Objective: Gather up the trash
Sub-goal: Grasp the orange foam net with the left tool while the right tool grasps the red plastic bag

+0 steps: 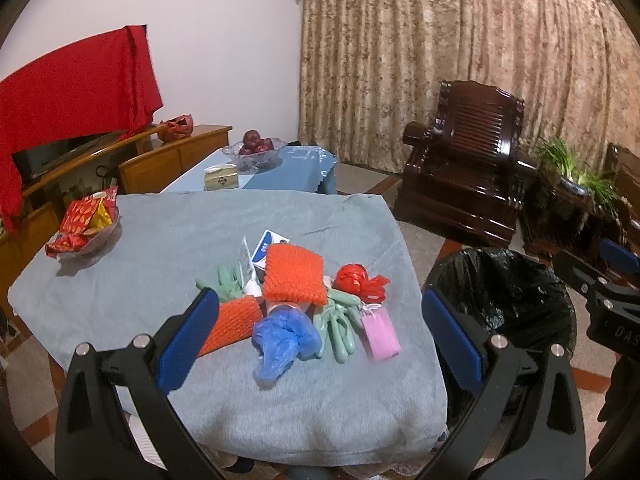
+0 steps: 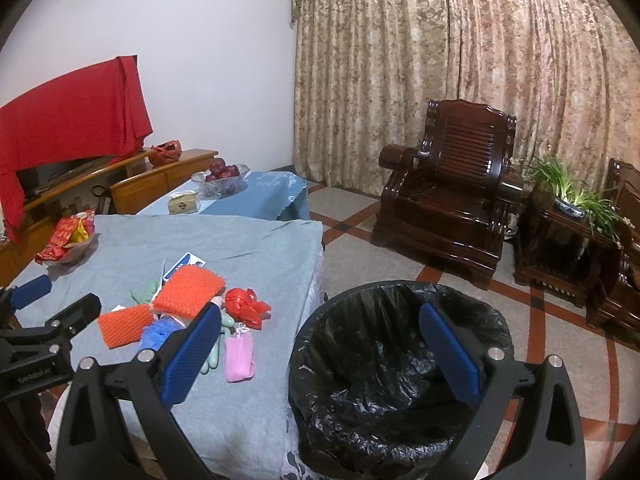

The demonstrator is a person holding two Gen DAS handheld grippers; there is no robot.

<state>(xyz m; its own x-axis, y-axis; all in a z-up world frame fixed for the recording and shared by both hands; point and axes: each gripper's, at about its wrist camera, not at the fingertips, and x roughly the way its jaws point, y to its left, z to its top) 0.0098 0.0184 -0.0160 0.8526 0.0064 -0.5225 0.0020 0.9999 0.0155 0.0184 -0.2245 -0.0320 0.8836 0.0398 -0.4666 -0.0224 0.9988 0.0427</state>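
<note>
Both hand-held grippers open and empty above the desk and bin.

The trash pile [image 1: 296,300] sits mid-desk [image 1: 140,248], clear cloth around it; the left hand-held gripper [image 1: 316,332] hangs spread over it. The right hand-held gripper [image 2: 320,352] gapes over the black-lined bin [image 2: 400,380], just beside the desk's right edge.

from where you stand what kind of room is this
Most likely a home living room: a carved dark wooden armchair before long patterned curtains, and a glass bowl of red fruit on a low table.
</note>
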